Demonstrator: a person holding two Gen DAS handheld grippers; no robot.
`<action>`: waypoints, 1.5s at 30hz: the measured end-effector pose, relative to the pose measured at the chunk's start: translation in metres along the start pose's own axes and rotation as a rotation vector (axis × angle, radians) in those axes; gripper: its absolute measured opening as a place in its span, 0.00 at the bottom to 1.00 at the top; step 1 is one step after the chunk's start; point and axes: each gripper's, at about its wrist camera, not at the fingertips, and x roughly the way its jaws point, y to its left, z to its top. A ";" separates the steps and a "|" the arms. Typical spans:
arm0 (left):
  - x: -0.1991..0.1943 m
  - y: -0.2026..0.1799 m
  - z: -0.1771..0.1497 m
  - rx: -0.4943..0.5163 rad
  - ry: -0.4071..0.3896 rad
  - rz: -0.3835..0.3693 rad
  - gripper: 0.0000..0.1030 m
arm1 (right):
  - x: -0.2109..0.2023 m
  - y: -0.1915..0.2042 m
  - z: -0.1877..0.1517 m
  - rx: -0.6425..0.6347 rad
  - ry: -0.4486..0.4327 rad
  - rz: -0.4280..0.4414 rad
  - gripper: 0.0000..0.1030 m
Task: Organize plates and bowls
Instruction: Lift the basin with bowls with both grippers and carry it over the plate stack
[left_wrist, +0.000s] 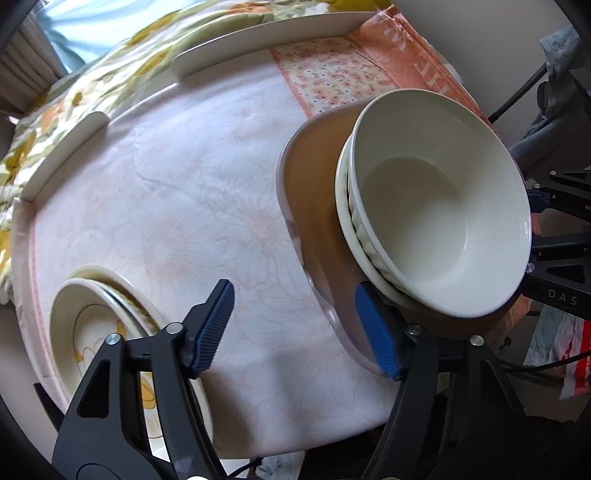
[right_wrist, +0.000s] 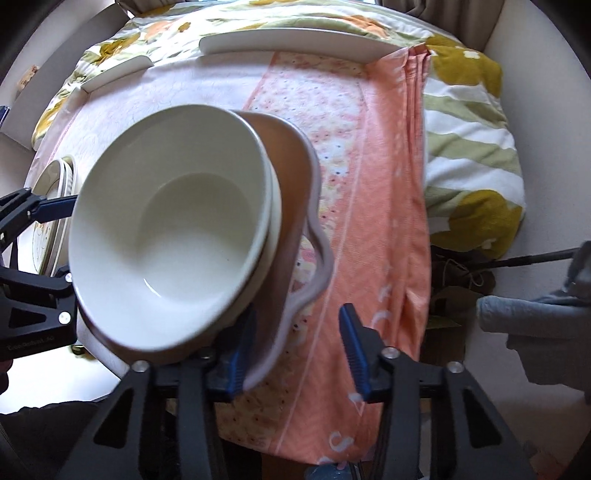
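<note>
White stacked bowls (left_wrist: 439, 206) sit on a brown tray (left_wrist: 317, 221); left claw (left_wrist: 295, 328) and right claw (right_wrist: 295, 347) straddle its edges, open, unclamped; closing comes next.

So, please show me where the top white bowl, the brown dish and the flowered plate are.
white bowl (right_wrist: 184, 236): right wrist view, inner bottom.
brown dish (left_wrist: 317, 206): left wrist view, bare inner floor.
flowered plate (left_wrist: 88, 332): left wrist view, painted centre.
</note>
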 end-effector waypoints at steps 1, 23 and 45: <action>0.003 0.000 0.001 0.001 -0.001 -0.006 0.55 | 0.003 0.000 0.001 -0.004 -0.001 0.002 0.34; 0.007 -0.013 0.002 0.046 -0.133 -0.042 0.12 | 0.011 0.021 -0.004 -0.123 -0.136 0.049 0.09; -0.094 0.092 -0.027 -0.054 -0.255 -0.015 0.12 | -0.072 0.114 0.041 -0.201 -0.245 0.022 0.09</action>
